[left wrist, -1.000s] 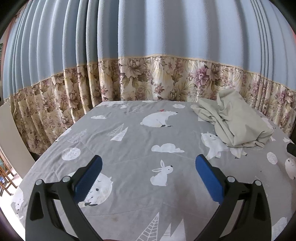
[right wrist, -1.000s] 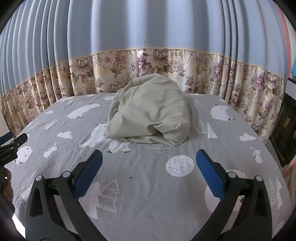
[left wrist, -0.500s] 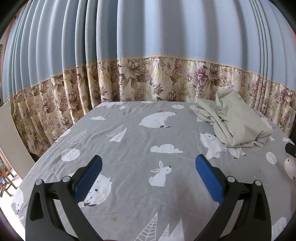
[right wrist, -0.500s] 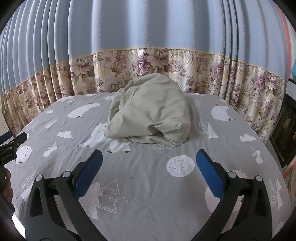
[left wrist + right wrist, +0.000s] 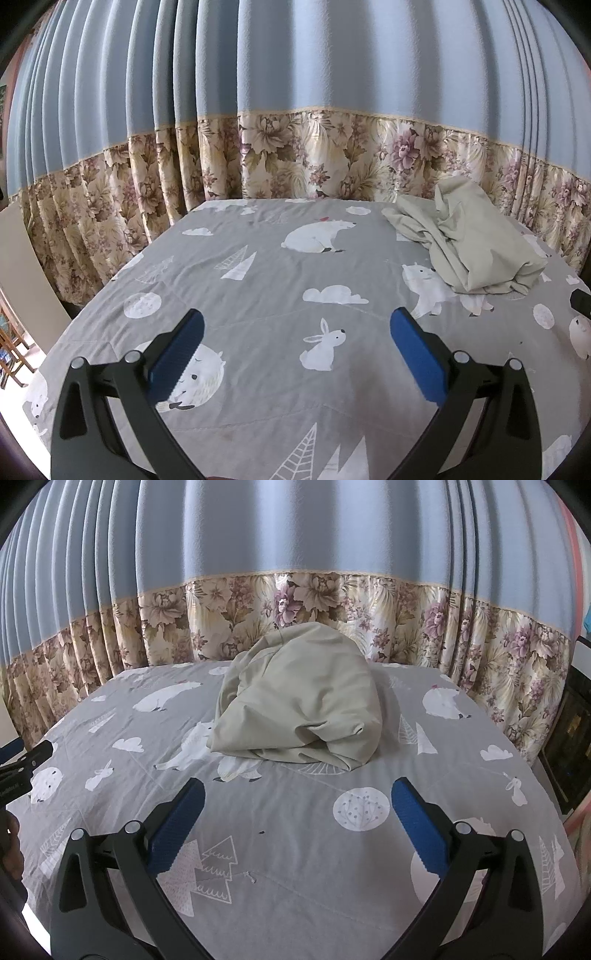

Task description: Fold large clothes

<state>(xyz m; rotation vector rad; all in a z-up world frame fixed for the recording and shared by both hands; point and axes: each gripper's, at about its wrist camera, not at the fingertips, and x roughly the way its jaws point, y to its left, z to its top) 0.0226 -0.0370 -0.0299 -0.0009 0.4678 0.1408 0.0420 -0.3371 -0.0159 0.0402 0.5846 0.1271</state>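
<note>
1. Little has moved over the last second: the left gripper (image 5: 295, 339) has drifted slightly, so the garment sits a touch lower and further right in its view, while the right gripper (image 5: 297, 810) holds almost the same outlook.
2. Both claws are released, blue pads spread wide, grasping nothing and hovering above the bedsheet (image 5: 295, 849).
3. The garment (image 5: 299, 698), a pale beige heap, lies crumpled near the far edge of the bed, close to the floral curtain (image 5: 332, 602); it is straight ahead of the right gripper and off to the right of the left one (image 5: 469, 240).
4. Folding has not begun; the cloth is still bunched and untouched.
5. Risk: a pinch into the heap may catch several layers at once, or take up the grey animal-print sheet beneath, dragging the bedding along with the garment.
6. Risk: the seams and corners are hidden in the folds, so a blind grab could lift the wrong edge and twist the cloth further.
7. No brand, label or legible writing is visible on the garment or bedding.
</note>
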